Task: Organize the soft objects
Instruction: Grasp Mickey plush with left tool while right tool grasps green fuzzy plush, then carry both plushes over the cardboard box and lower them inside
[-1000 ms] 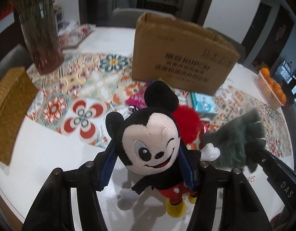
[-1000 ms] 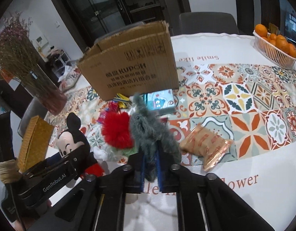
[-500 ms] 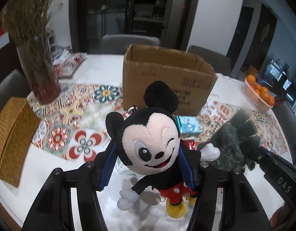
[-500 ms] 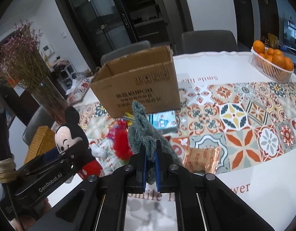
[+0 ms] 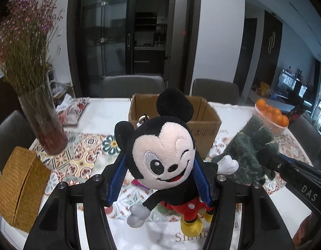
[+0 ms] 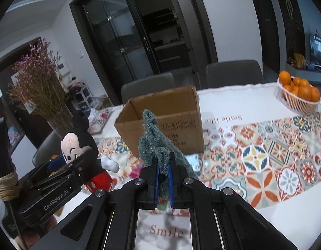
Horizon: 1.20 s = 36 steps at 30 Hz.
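My left gripper (image 5: 160, 177) has its blue-padded fingers (image 5: 116, 177) pinching a Mickey Mouse plush (image 5: 162, 160) by the head, body dangling above the tabletop (image 5: 98, 112). My right gripper (image 6: 164, 179) has fingers (image 6: 171, 179) nearly pressed together, pinching a dark green fuzzy cloth (image 6: 154, 143) that stands up between them, also off the tabletop. Both soft items sit in front of the open cardboard box (image 6: 166, 120), which rests on the patterned tablecloth (image 6: 264, 156). Vase of dried flowers (image 5: 37, 95) and woven box (image 5: 18, 185) to my left, basket of oranges (image 6: 298, 95) far right. Grey chairs (image 5: 131, 87) behind the tabletop.
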### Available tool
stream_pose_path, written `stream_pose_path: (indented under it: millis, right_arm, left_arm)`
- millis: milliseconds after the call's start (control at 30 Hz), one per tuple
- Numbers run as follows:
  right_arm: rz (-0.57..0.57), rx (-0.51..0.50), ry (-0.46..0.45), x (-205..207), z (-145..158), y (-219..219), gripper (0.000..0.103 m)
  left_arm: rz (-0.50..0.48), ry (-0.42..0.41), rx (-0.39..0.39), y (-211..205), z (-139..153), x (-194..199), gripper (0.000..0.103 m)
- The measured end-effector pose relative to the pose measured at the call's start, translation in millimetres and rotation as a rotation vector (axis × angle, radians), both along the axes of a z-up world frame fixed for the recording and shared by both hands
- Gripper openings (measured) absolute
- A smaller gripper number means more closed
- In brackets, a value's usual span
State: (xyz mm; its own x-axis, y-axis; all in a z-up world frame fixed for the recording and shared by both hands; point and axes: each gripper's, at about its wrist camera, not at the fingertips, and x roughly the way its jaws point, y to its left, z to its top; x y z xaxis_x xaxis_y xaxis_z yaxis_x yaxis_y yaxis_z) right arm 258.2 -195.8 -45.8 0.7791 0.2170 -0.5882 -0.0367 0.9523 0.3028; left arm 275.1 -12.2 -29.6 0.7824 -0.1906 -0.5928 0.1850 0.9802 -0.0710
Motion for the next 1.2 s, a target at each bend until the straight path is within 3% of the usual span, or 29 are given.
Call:
stream_pose_path:
  millis: [700, 1200]
  right_arm:
    - [-0.027, -0.022, -0.167, 53.4, 57.4, -1.1, 0.008]
    - [0.001, -0.076, -0.208, 109.4, 72.7, 6.1, 0.009]
  left_arm:
    - [-0.010, -0.185, 0.049, -10.3, 58.6, 58.0, 0.059]
    - [-0.001, -0.200, 0.049, -23.5, 70.0, 121.2, 0.059]
